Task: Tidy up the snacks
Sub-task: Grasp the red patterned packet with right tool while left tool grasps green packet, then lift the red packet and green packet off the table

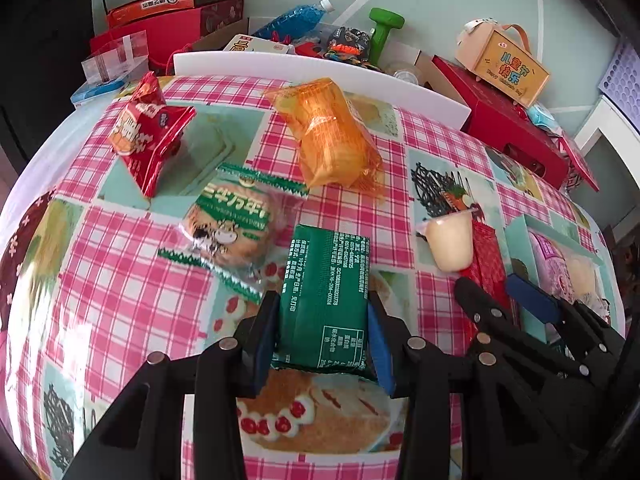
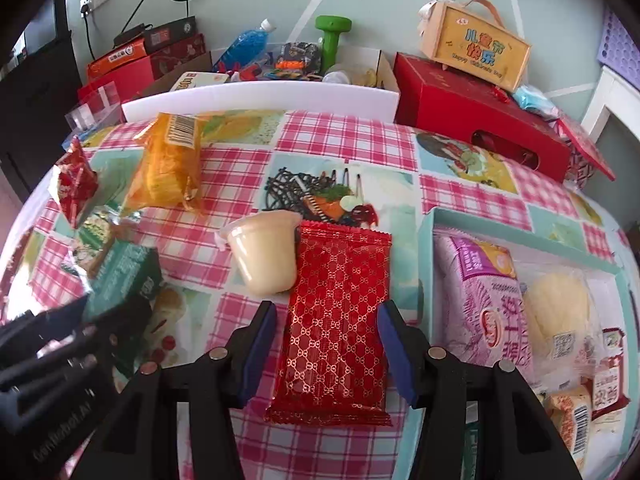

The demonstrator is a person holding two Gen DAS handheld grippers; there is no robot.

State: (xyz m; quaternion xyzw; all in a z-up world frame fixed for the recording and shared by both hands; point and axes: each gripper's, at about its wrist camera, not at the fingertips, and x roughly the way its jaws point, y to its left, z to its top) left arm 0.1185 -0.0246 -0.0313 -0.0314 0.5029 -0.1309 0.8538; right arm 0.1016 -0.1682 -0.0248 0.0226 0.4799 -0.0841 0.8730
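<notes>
Open checked worktop (image 2: pixel 340 136) lies behind the pudding cup (image 2: pixel 262 256); the teal box (image 2: pixel 430 240) walls the right, the orange packet (image 2: pixel 170 164) and green packet (image 2: pixel 124 276) crowd the left.

The teal box (image 2: pixel 436 216) runs off the right edge — its snack packs partly cut off.

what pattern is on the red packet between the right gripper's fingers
Gold interlocking lattice on the red packet, clearest in the right wrist view.
</notes>
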